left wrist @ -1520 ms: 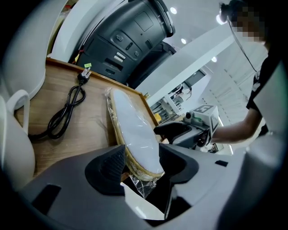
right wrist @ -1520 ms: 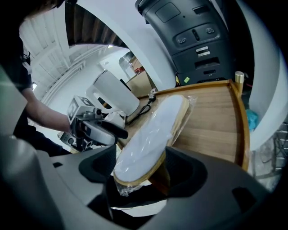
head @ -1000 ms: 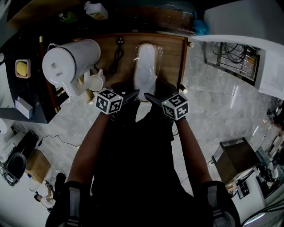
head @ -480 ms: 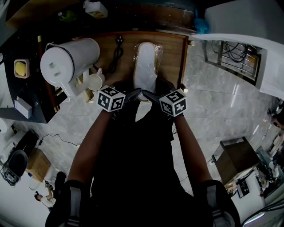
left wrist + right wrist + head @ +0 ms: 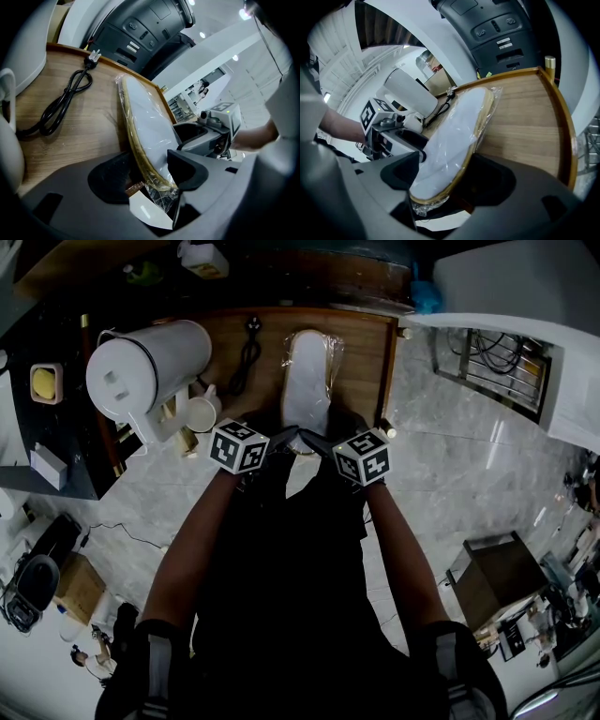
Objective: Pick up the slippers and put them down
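Note:
A pair of white slippers (image 5: 307,381) with tan soles, sealed in clear plastic, lies on the wooden table (image 5: 366,352). Both grippers meet at its near end. My left gripper (image 5: 286,439) comes in from the left. Its jaws are closing, with the heel end of the slippers (image 5: 145,126) between them. My right gripper (image 5: 315,442) comes in from the right, and the same end of the slippers (image 5: 454,136) fills the gap between its jaws. Whether its pads press I cannot tell. The right gripper (image 5: 211,131) also shows in the left gripper view, close beside the pack.
A large white jug (image 5: 150,371) and a white mug (image 5: 202,413) stand at the table's left. A black power cable (image 5: 248,357) lies left of the slippers. A dark machine stands behind the table. Grey marble floor lies to the right.
Both grippers have drawn inward toward each other at the near end of the slippers. The slippers have not moved.

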Motion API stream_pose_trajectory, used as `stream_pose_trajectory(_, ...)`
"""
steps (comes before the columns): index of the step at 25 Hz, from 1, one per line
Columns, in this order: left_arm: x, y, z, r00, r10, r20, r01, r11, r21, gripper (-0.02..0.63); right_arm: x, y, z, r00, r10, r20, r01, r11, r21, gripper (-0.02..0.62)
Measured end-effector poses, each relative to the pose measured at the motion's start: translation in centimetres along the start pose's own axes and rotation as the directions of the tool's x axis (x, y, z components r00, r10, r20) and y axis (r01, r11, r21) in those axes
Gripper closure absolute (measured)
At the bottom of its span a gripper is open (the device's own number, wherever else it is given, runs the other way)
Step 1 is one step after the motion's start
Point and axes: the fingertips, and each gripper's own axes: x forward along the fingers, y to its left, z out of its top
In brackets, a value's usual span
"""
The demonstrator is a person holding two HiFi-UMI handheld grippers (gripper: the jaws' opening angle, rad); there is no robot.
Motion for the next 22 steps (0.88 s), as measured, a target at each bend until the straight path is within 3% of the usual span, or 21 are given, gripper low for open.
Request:
stream_pose_trajectory(5, 0.39, 0.15, 0.09, 1.0, 0.01, -0.028, -0.01, 1.0, -0.007, 0.367, 0.08, -0.37, 0.13, 1.0, -0.029, -0.004, 0.029, 0.999, -0.024, 0.269)
stream_pose_trajectory(7, 0.41, 0.09, 0.1, 0.999, 0.003, -0.033, -0.003, 1.0, -0.009, 0.367, 0.04, -0.75, 0.21, 0.999, -0.049, -0.002, 0.049, 0.999, -0.018, 0.321)
stream_pose_trajectory(22, 0.09, -0.11, 0.28, 1.0, -0.018, 0.0, 0.018, 0.999, -0.038, 0.37, -0.34, -0.62, 0.59, 0.999, -0.052, -0.003, 0.052, 0.999, 0.0, 0.337)
